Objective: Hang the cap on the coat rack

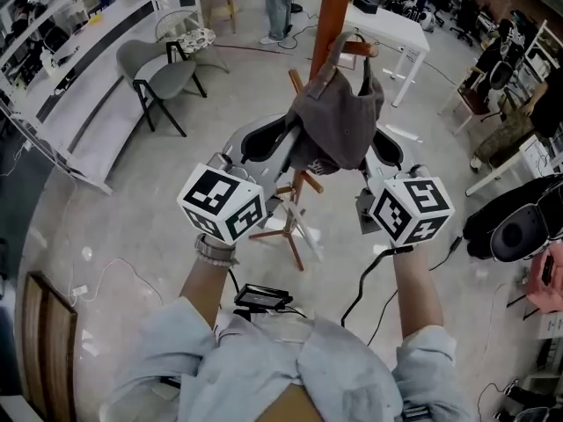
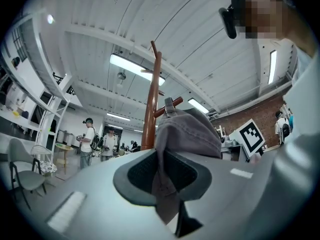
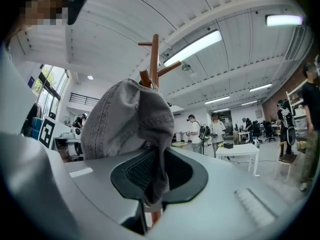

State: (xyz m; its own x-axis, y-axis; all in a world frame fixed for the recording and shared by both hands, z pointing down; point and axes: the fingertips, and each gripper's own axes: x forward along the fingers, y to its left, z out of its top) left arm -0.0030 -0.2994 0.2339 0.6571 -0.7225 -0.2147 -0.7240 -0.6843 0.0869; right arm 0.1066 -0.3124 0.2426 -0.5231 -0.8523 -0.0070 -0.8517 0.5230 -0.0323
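Pinching the grey cap from both sides, the left claw and the right claw are each clenched on its fabric, holding it up against the wooden coat rack, its strap at a peg.

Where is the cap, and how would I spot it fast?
Find the tall reddish-brown wooden coat rack in the middle of the room. Right in front of its pole, the left gripper and the right gripper each pinch one side of something soft. That is the cap: floppy grey cloth, while everything next to it is hard wood.
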